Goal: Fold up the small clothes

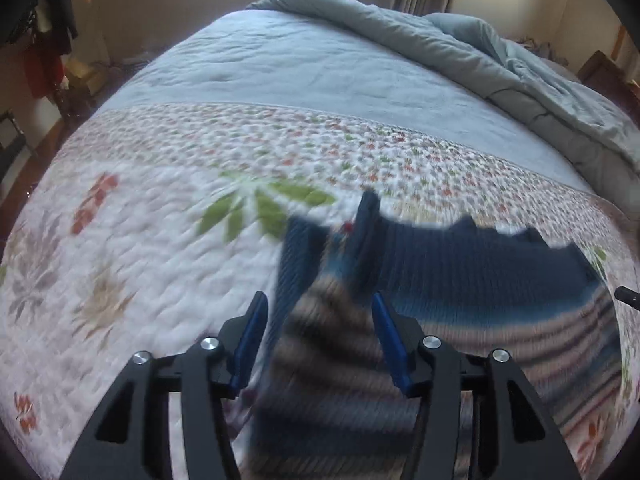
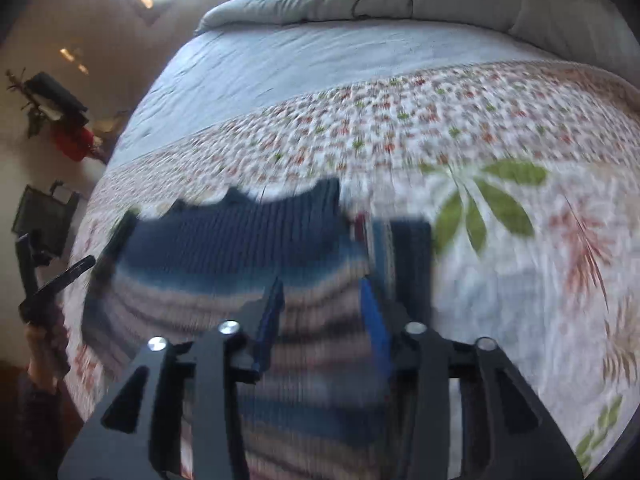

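The small sweater (image 1: 460, 280) was a ribbed knit, navy at its far end, fading through teal into bands of beige, grey and dark stripe nearer me. Its far edge looked wavy and uneven, though blur softened everything. It lay on a quilted white bedspread (image 1: 140, 240) stitched in a puckered pattern and printed with green leaves and reddish flowers; beyond that ran a band of tiny florals, then a smooth pale blue sheet (image 1: 300, 68) and a rumpled grey duvet (image 1: 500, 64).

My left gripper (image 1: 320, 320) stood released, its blue pads apart, with a bunched, raised fold of the knit between them; no pad pressed on it. My right gripper (image 2: 322, 312) was likewise parted, the striped part of the sweater lying flat just beneath and between its fingers.
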The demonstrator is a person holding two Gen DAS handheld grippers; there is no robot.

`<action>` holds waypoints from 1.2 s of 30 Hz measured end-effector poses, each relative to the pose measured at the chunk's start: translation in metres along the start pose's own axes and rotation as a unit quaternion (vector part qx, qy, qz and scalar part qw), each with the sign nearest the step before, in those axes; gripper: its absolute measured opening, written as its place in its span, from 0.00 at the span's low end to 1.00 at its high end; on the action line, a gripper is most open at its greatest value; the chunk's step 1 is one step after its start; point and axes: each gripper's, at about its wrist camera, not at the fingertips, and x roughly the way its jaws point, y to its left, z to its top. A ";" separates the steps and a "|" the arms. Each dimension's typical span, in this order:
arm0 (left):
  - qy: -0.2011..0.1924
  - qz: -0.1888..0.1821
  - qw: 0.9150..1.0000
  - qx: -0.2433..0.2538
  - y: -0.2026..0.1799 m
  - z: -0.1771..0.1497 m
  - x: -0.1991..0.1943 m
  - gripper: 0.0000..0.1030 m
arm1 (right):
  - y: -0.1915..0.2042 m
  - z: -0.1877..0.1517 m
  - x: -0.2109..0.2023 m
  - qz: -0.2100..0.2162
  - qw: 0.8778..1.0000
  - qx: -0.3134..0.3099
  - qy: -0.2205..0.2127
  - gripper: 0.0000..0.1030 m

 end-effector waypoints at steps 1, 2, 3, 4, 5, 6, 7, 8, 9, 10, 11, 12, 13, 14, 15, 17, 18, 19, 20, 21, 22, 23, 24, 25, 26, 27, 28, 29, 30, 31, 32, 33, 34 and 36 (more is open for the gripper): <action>-0.003 -0.003 1.000 -0.001 0.008 -0.015 -0.011 0.60 | -0.002 -0.019 -0.013 0.008 1.000 -0.005 0.005 0.46; -0.003 -0.003 1.000 0.001 0.015 -0.029 -0.020 0.60 | -0.004 -0.034 -0.020 0.012 1.000 -0.010 0.011 0.46; -0.002 -0.004 1.000 0.000 0.024 -0.048 -0.028 0.60 | -0.005 -0.055 -0.029 0.015 1.000 -0.016 0.021 0.47; 0.004 -0.002 1.000 -0.002 0.029 -0.061 -0.031 0.60 | -0.007 -0.070 -0.034 0.018 0.999 -0.019 0.030 0.49; 0.010 0.001 1.000 -0.006 0.035 -0.075 -0.034 0.60 | -0.008 -0.083 -0.035 0.018 0.999 -0.019 0.037 0.49; 0.013 -0.001 1.000 -0.010 0.041 -0.084 -0.033 0.60 | -0.011 -0.099 -0.036 0.018 0.999 -0.015 0.044 0.49; 0.015 -0.006 1.000 -0.013 0.044 -0.090 -0.033 0.60 | -0.014 -0.109 -0.034 0.020 0.999 -0.011 0.049 0.50; 0.016 -0.013 1.000 -0.020 0.047 -0.098 -0.032 0.60 | -0.015 -0.113 -0.032 0.023 0.998 -0.009 0.050 0.50; 0.020 -0.023 0.999 -0.023 0.047 -0.103 -0.032 0.60 | -0.017 -0.117 -0.029 0.029 0.998 -0.001 0.050 0.50; 0.022 -0.032 0.999 -0.024 0.045 -0.107 -0.033 0.60 | -0.018 -0.119 -0.025 0.041 0.998 0.011 0.051 0.50; 0.025 -0.042 0.999 -0.022 0.041 -0.111 -0.032 0.60 | -0.017 -0.120 -0.023 0.047 0.997 0.014 0.052 0.49; 0.028 -0.042 0.999 -0.018 0.037 -0.113 -0.031 0.60 | -0.016 -0.120 -0.017 0.046 0.997 0.013 0.055 0.49; 0.031 -0.040 0.999 -0.013 0.033 -0.115 -0.029 0.60 | -0.015 -0.120 -0.013 0.036 0.998 0.012 0.056 0.43; 0.035 -0.039 0.999 -0.008 0.029 -0.116 -0.026 0.60 | -0.013 -0.120 -0.012 0.034 0.998 0.011 0.056 0.38; 0.037 -0.034 0.999 -0.005 0.026 -0.116 -0.025 0.59 | -0.010 -0.120 -0.013 0.039 0.998 0.010 0.055 0.34; 0.039 -0.025 0.999 0.007 0.022 -0.117 -0.024 0.54 | -0.005 -0.120 -0.018 0.053 0.997 0.005 0.052 0.12; 0.039 -0.016 0.999 0.016 0.020 -0.117 -0.024 0.49 | -0.001 -0.120 -0.022 0.055 0.997 -0.004 0.051 0.11; 0.041 -0.011 0.999 0.020 0.020 -0.116 -0.024 0.46 | -0.001 -0.120 -0.029 0.051 0.997 -0.012 0.050 0.10; 0.043 -0.009 0.999 0.019 0.022 -0.116 -0.024 0.36 | 0.005 -0.121 -0.034 0.042 0.998 -0.027 0.046 0.09; 0.046 -0.013 0.999 0.012 0.025 -0.115 -0.024 0.23 | 0.004 -0.122 -0.039 0.041 0.998 -0.031 0.043 0.09; 0.049 -0.024 0.999 0.002 0.028 -0.114 -0.025 0.19 | 0.003 -0.122 -0.045 0.046 0.998 -0.029 0.039 0.09; 0.051 -0.028 0.998 -0.010 0.031 -0.113 -0.026 0.09 | 0.002 -0.122 -0.048 0.049 0.998 -0.026 0.035 0.08; 0.054 -0.014 0.998 -0.014 0.034 -0.112 -0.025 0.09 | -0.002 -0.123 -0.051 0.048 0.998 -0.023 0.032 0.08; 0.059 -0.004 0.998 -0.014 0.036 -0.112 -0.023 0.09 | -0.007 -0.124 -0.051 0.036 0.999 -0.021 0.034 0.08; 0.067 -0.005 0.998 -0.018 0.040 -0.114 -0.016 0.09 | -0.014 -0.127 -0.047 0.019 0.999 -0.018 0.042 0.08; 0.074 -0.006 0.997 -0.022 0.042 -0.115 -0.010 0.09 | -0.022 -0.132 -0.036 0.006 0.998 -0.007 0.059 0.08; 0.077 -0.010 0.997 -0.025 0.045 -0.116 -0.007 0.09 | -0.029 -0.136 -0.027 0.006 0.997 0.004 0.074 0.08; 0.075 -0.016 0.997 -0.027 0.046 -0.116 -0.007 0.09 | -0.036 -0.140 -0.019 0.007 0.996 0.015 0.086 0.08; 0.073 -0.020 0.997 -0.028 0.046 -0.117 -0.009 0.11 | -0.039 -0.144 -0.015 0.017 0.996 0.021 0.086 0.08; 0.074 -0.025 0.996 -0.031 0.046 -0.117 -0.012 0.13 | -0.039 -0.145 -0.016 0.025 0.996 0.020 0.080 0.09; 0.073 -0.033 0.996 -0.034 0.046 -0.117 -0.018 0.22 | -0.037 -0.145 -0.019 0.030 0.997 0.018 0.075 0.13; 0.073 -0.040 0.996 -0.035 0.047 -0.118 -0.021 0.37 | -0.037 -0.145 -0.021 0.034 0.997 0.018 0.074 0.14; 0.076 -0.051 0.995 -0.037 0.048 -0.118 -0.025 0.45 | -0.037 -0.145 -0.025 0.035 0.997 0.021 0.071 0.25; 0.077 -0.081 0.993 -0.045 0.051 -0.119 -0.034 0.61 | -0.038 -0.142 -0.035 0.041 0.997 0.028 0.065 0.57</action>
